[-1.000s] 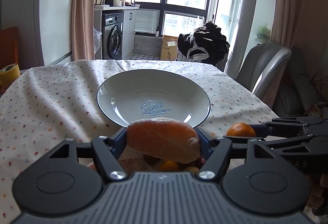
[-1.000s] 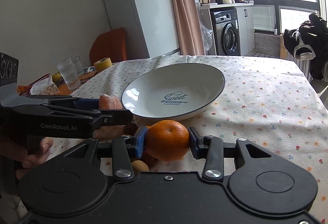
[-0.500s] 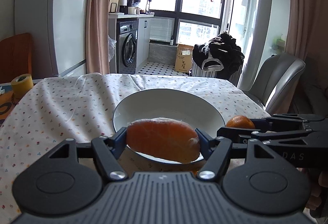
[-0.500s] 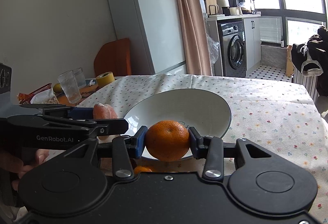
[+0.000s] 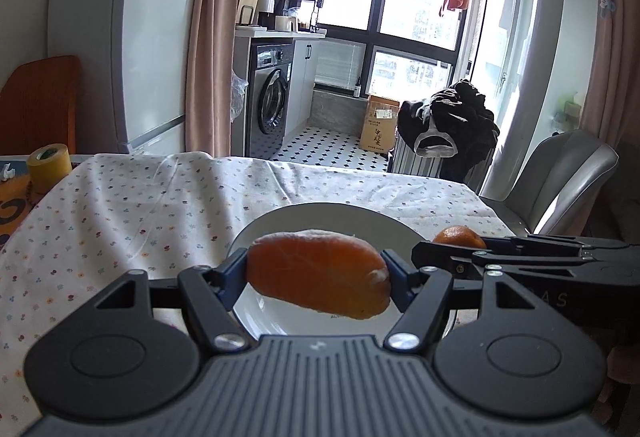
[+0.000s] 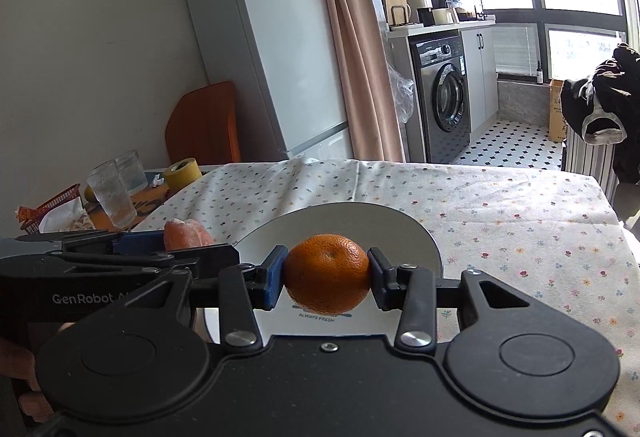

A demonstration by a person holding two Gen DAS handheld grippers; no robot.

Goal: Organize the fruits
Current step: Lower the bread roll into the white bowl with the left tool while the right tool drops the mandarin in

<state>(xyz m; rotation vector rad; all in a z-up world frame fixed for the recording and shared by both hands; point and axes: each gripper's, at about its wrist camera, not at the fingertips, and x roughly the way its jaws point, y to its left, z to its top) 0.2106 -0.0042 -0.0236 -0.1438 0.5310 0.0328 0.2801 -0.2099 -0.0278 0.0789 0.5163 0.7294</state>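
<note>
My left gripper [image 5: 316,273] clamps a peeled fruit [image 5: 320,272] and my right gripper [image 6: 327,283] an orange [image 6: 327,279], both above the plate [image 6: 416,237].

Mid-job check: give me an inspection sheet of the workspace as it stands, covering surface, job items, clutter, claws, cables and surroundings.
Surface: table under a floral tablecloth, wrinkled.
Job's things: white plate, nothing seen lying in it; round orange; peeled orange fruit piece.
Clutter: yellow tape roll, two glasses, snack basket, all at the table's left end.
Claws: left claw shut on the peeled piece; right claw shut on the orange; both held in front of the plate.
Cables: nothing seen.
Surroundings: fridge, washing machine, grey chair, clothes pile.
</note>
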